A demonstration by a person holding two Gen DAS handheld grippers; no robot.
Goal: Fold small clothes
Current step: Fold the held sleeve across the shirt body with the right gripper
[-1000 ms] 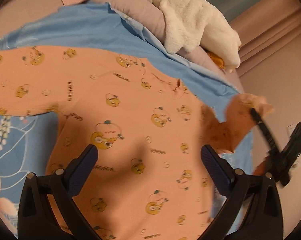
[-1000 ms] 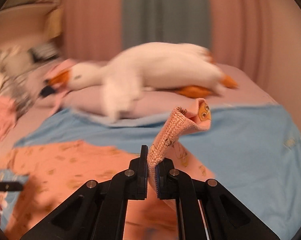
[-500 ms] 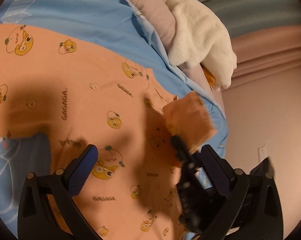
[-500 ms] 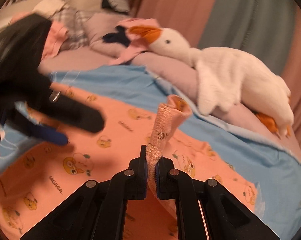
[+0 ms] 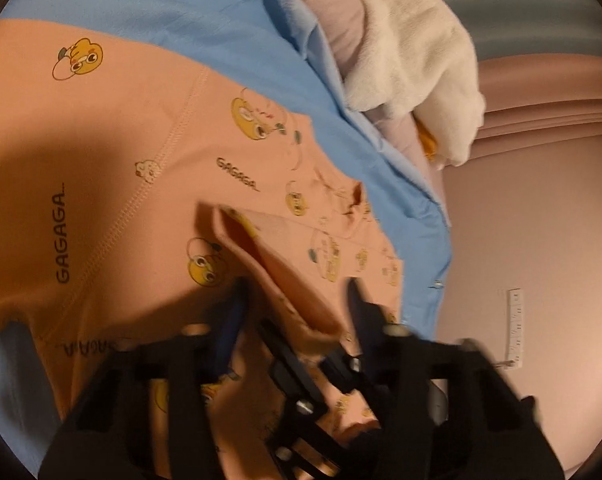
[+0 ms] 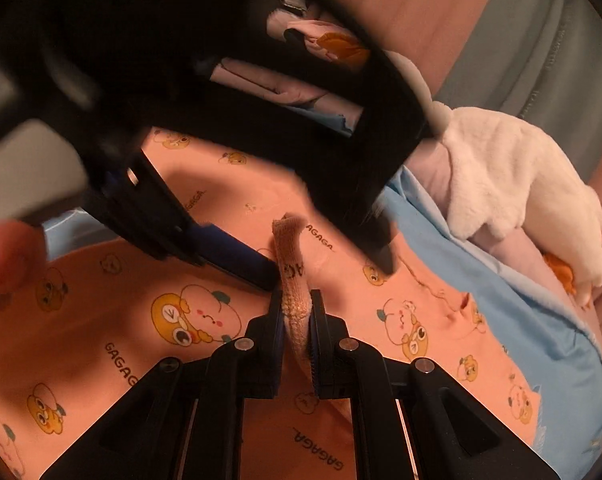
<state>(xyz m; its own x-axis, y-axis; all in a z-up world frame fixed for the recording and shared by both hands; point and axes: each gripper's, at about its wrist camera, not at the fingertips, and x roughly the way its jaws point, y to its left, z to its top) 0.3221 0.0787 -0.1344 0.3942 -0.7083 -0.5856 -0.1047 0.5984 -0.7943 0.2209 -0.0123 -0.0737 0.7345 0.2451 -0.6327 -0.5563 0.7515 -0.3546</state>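
We see the orange shirt (image 5: pixel 113 184) spread flat on the blue sheet (image 5: pixel 189 16), with its sleeve cuff (image 6: pixel 293 264) lifted over the body. Our right gripper (image 6: pixel 295 312) is pinched on that cuff, its tips pressed against the fabric. Our left gripper (image 5: pixel 297 292) has its tips spread to either side of the raised sleeve. A white plush goose (image 6: pixel 517 176) lies beyond the sheet

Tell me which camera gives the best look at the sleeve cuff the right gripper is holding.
The right wrist view: the ribbed sleeve cuff stands sharp and central, pinched in the right gripper. In the left wrist view the folded-over sleeve is motion-blurred between the left gripper's fingers, the cuff itself unclear.
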